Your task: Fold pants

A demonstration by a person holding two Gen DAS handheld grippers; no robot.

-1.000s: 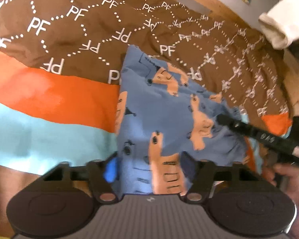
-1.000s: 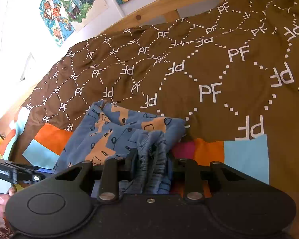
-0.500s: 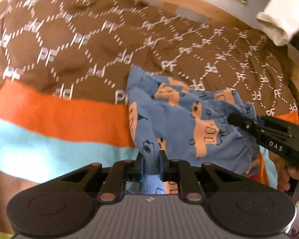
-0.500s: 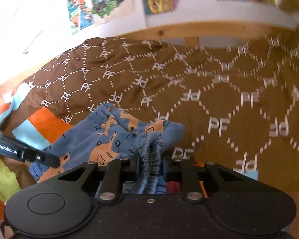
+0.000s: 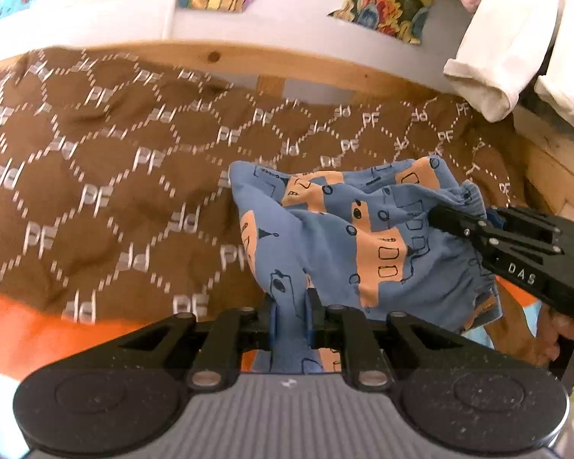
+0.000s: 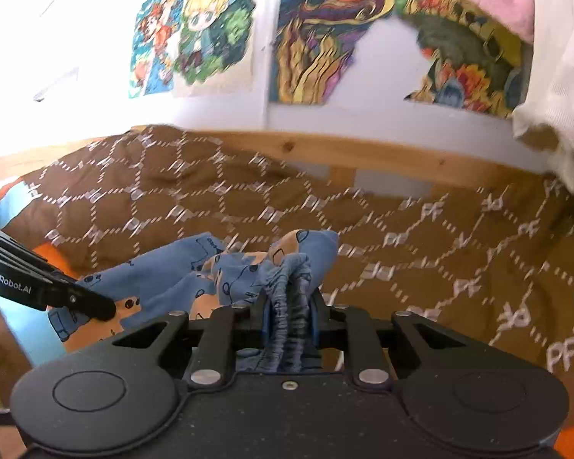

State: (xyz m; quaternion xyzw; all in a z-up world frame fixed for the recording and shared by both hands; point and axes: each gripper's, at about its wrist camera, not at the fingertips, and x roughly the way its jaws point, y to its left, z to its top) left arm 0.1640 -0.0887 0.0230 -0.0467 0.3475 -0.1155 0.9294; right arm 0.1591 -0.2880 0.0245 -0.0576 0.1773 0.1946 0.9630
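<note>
Brown quilt (image 5: 107, 199), wall posters (image 6: 313, 34)

wooden-framed bed (image 5: 310, 65) under a brown "pf" patterned blanket (image 5: 107, 191) with orange and light-blue patches

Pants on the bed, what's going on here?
A person with a handheld gripper in each hand is partway into folding blue patterned pants over a brown bedspread. The left gripper is shut on one fabric edge. The right gripper is shut on the gathered waistband. The pants hang bunched between them, not yet folded flat.
</note>
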